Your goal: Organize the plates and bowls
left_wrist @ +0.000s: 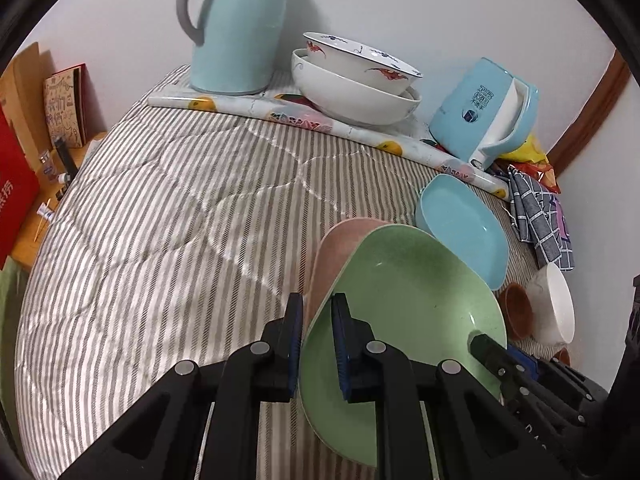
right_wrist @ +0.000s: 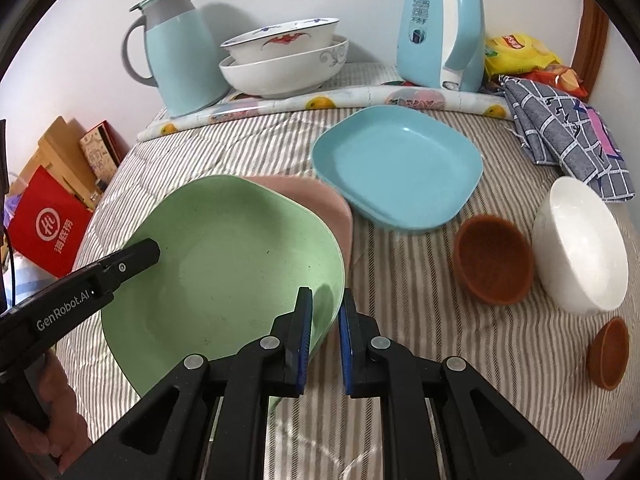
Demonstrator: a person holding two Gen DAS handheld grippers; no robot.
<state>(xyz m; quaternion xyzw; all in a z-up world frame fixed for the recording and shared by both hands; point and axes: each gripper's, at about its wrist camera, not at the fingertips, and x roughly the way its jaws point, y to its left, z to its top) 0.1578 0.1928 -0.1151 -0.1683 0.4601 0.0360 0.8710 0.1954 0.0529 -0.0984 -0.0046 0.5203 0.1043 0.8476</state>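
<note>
A green plate [left_wrist: 412,300] [right_wrist: 224,264] lies on a pink plate [left_wrist: 340,248] [right_wrist: 320,200] on the striped cloth. My left gripper [left_wrist: 318,336] is shut on the green plate's left rim. My right gripper [right_wrist: 326,328] is shut on its right rim. A blue plate [left_wrist: 464,228] [right_wrist: 400,168] lies behind them. A white bowl [right_wrist: 580,244] [left_wrist: 554,304], a large brown bowl [right_wrist: 494,266] [left_wrist: 518,310] and a small brown bowl [right_wrist: 610,354] lie tipped at the right. Two stacked white bowls [left_wrist: 352,80] [right_wrist: 284,56] stand at the back.
A pale blue thermos jug [left_wrist: 236,28] [right_wrist: 180,52] and a blue kettle [left_wrist: 484,112] [right_wrist: 440,28] stand at the back on a fruit-print mat [left_wrist: 304,116]. A checked cloth [right_wrist: 568,132] and snack bags [right_wrist: 520,54] lie at the right. A red bag [right_wrist: 44,224] is beyond the left edge.
</note>
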